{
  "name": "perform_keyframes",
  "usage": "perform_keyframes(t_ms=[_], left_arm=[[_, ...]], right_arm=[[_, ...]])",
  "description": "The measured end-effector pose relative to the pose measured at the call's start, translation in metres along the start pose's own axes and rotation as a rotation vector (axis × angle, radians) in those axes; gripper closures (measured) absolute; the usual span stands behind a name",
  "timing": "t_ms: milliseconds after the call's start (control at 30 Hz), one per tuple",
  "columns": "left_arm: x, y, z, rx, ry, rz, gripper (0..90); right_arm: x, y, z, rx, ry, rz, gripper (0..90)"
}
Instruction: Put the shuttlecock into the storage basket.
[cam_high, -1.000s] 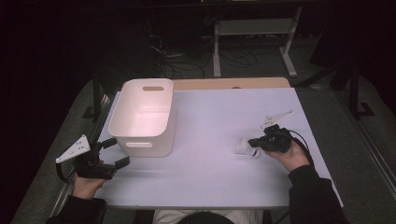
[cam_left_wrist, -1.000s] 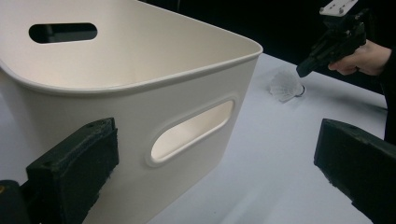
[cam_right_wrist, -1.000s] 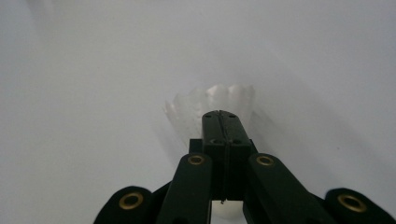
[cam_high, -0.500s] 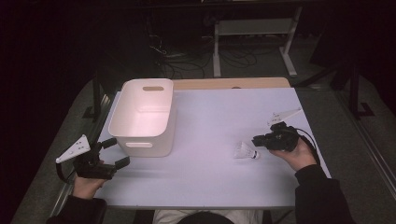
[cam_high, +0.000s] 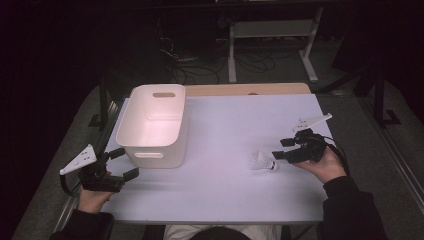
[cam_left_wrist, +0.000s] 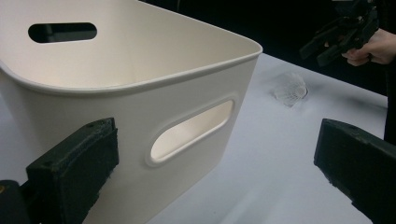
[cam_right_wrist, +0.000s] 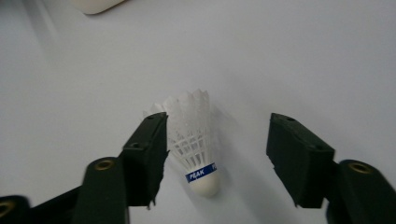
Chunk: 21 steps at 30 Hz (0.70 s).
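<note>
Right gripper (cam_right_wrist: 212, 154): jaws wide apart, holding nothing, straddling the shuttlecock (cam_right_wrist: 194, 140), which lies on its side on the table (cam_high: 225, 200) with its cork toward the gripper, apparently lined up for a pinch. Left gripper (cam_high: 117, 165): spread open, empty, idling just beside the white bin (cam_high: 152, 125).

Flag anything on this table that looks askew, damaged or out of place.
Nothing stands out. The shuttlecock lies on its side on the table, feathers intact, between the right gripper's open fingers; the white bin stands upright.

hand-held gripper (cam_high: 289, 148): black jaws, brass screws | grey plate | dark sleeves
</note>
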<state>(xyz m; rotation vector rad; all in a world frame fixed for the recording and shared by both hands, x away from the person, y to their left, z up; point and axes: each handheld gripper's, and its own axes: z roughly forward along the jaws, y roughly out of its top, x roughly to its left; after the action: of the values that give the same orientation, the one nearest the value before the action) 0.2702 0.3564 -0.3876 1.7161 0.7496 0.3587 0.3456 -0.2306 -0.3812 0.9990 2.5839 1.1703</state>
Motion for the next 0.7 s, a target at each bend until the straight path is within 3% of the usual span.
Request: perform_keyframes(t_ms=[300, 500, 700], left_arm=[[0.0001, 0.0000, 0.0000, 0.000, 0.000, 0.001, 0.0], [0.0000, 0.0000, 0.0000, 0.000, 0.000, 0.000, 0.0], [0.0000, 0.0000, 0.0001, 0.000, 0.001, 0.000, 0.0]], right_arm=[[-0.0001, -0.0008, 0.0015, 0.036, 0.013, -0.018, 15.3], [-0.0004, -0.0002, 0.0021, 0.059, 0.011, -0.035, 12.5], [-0.0002, 0.0000, 0.0063, 0.085, 0.019, -0.058, 3.4]])
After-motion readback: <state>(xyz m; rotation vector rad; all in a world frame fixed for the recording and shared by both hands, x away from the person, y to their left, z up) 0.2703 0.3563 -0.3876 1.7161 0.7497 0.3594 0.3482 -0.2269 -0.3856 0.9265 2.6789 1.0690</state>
